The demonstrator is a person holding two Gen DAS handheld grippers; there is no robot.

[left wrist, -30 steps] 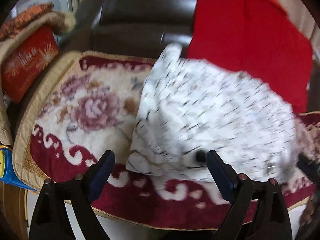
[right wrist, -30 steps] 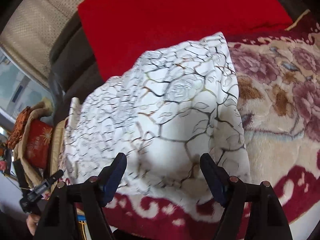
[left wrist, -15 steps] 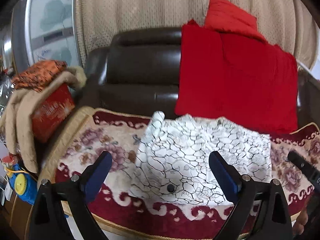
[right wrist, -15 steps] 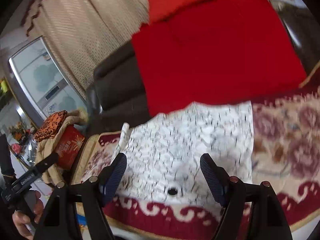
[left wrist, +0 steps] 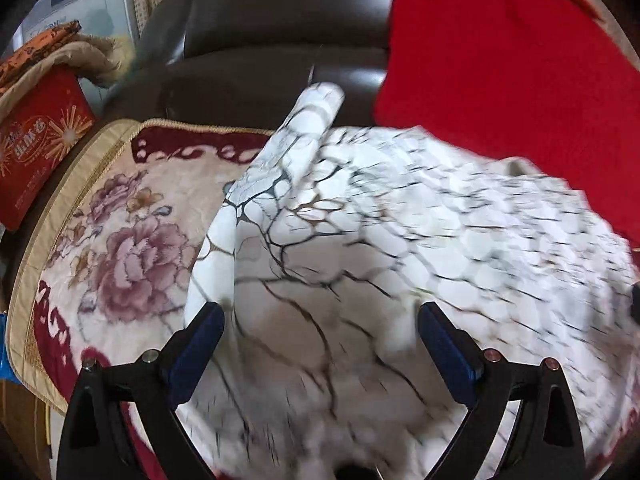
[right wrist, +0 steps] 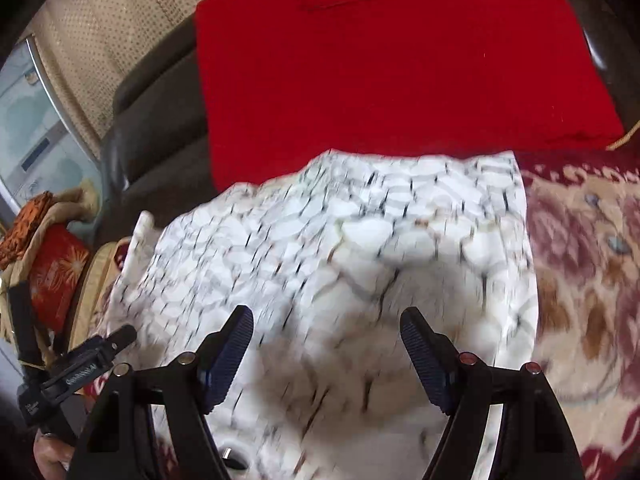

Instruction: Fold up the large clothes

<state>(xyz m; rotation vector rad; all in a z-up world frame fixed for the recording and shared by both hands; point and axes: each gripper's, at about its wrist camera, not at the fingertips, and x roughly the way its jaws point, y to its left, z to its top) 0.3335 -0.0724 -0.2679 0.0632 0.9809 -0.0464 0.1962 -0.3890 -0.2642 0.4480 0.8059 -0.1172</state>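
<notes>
A white garment [left wrist: 360,240] with a black crackle print lies folded on a floral blanket [left wrist: 120,240], blurred by motion. One folded strip of it points toward the sofa back. My left gripper [left wrist: 320,332] hovers open just over its near left part, with nothing between the blue pads [left wrist: 200,340]. In the right wrist view the same garment [right wrist: 340,240] fills the middle. My right gripper [right wrist: 326,340] stands open above its near edge and holds nothing. The left gripper [right wrist: 76,368] shows there at the lower left, in a person's hand [right wrist: 48,448].
A red cloth [right wrist: 380,72] hangs over the dark sofa back [left wrist: 280,32] right behind the garment. On the left armrest sits a red box [left wrist: 36,140] under beige and orange fabric. The floral blanket [right wrist: 580,280] stretches out to the right of the garment.
Half a second ago both grippers were drawn well back from the sofa. Both have now come down close over the white garment again, jaws still open.
</notes>
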